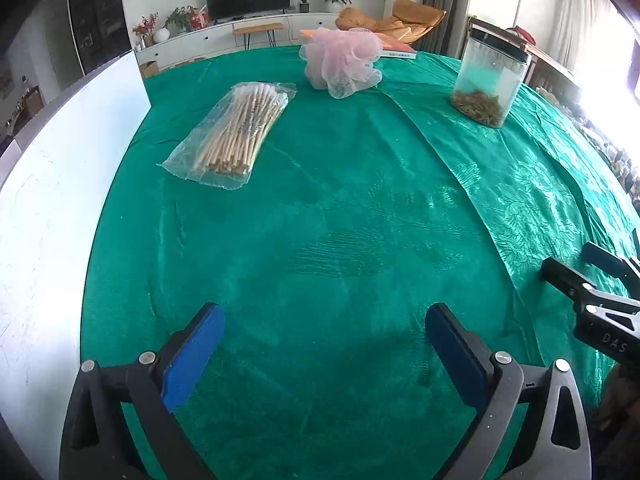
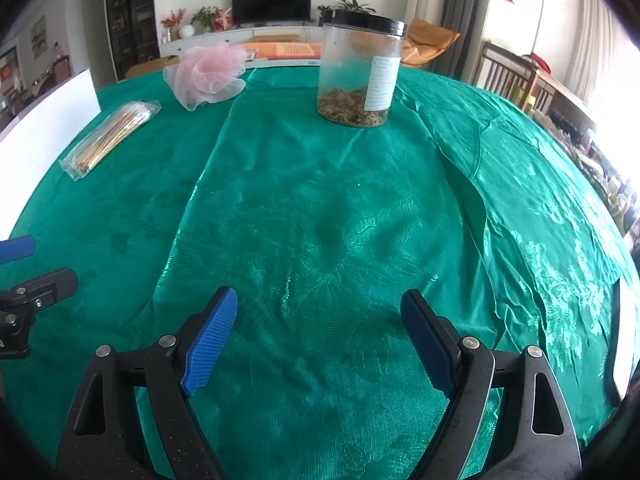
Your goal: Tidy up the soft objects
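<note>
Your left claw point(image 1: 324, 344) stood wide apart, blue pads point(image 1: 192, 356) facing each other across bare green cloth, nothing between them. Your right claw point(image 2: 318, 338) was likewise spread wide and held nothing; its ribbed blue pads point(image 2: 210, 340) hung just over the shinier patterned overlay point(image 2: 320, 220) of the counter point(image 2: 120, 208).

Seen from the left claw:
- Pink mesh bath pouf point(image 1: 341, 62) lay far ahead, slightly right of the claw's centre line, resting on the green cloth near the far edge of the counter.
- Clear bag of cotton swabs point(image 1: 234, 134) lay ahead and to the left, flat on the cloth, long axis running away from the claw, well apart from the pouf.
- Clear jar with a black lid point(image 1: 490, 80) stood upright ahead and to the right, with a layer of brown dried material at its bottom.
- An orange-covered book point(image 1: 394, 49) lay just behind the pouf; whether they touched could not be told.
- White board point(image 1: 52, 208) ran along the left side of the counter.
- Your right claw's tips showed at the far right edge.

Seen from the right claw:
- Jar point(image 2: 362, 72) stood almost straight ahead, a white label on its right side.
- Pouf point(image 2: 210, 74) lay ahead and to the left, beyond the edge of the overlay.
- Swab bag point(image 2: 110, 138) lay further left and nearer.
- One pad of your left claw point(image 2: 16, 249) showed at the left edge.
</note>
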`<state>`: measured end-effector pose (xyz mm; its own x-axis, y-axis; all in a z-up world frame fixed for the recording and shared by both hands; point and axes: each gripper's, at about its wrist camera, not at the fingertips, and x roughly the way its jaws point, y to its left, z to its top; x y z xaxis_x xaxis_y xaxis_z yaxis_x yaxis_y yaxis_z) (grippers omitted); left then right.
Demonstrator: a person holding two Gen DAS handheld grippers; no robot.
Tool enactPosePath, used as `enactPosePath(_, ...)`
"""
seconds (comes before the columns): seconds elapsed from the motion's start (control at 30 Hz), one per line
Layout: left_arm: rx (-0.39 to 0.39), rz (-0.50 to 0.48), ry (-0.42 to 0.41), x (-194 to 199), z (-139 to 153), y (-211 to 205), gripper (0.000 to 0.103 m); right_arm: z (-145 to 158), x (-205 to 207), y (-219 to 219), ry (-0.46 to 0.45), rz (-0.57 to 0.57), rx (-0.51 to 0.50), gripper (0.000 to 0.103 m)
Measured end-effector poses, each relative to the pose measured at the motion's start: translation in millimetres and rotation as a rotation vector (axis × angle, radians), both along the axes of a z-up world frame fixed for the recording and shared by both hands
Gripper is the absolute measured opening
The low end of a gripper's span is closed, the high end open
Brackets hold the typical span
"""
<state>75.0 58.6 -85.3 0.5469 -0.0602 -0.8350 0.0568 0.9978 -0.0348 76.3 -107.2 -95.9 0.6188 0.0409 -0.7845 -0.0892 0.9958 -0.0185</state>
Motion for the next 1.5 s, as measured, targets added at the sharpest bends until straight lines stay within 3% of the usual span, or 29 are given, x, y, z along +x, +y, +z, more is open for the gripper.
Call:
enactPosePath(0.17,0.030,-0.006,-0.044,-1,-4,2,0.101,-1,1,-1,0.008,-0.009,0.015,0.089)
enactPosePath(0.53,0.028,-0.008,-0.042,4,-5,1,0.103,-1,1,-1,0.012,-0.021,0.017,0.090)
enactPosePath(0.8,0.029,-0.008,-0.042,4,-5,1,0.103,-1,34,-33,0.024,-0.263,0.030,0.094)
enactPosePath(1.5,0.030,-0.008,-0.042,4,-5,1,0.103,-1,35,-33,0.026,-0.262,0.027,0.095)
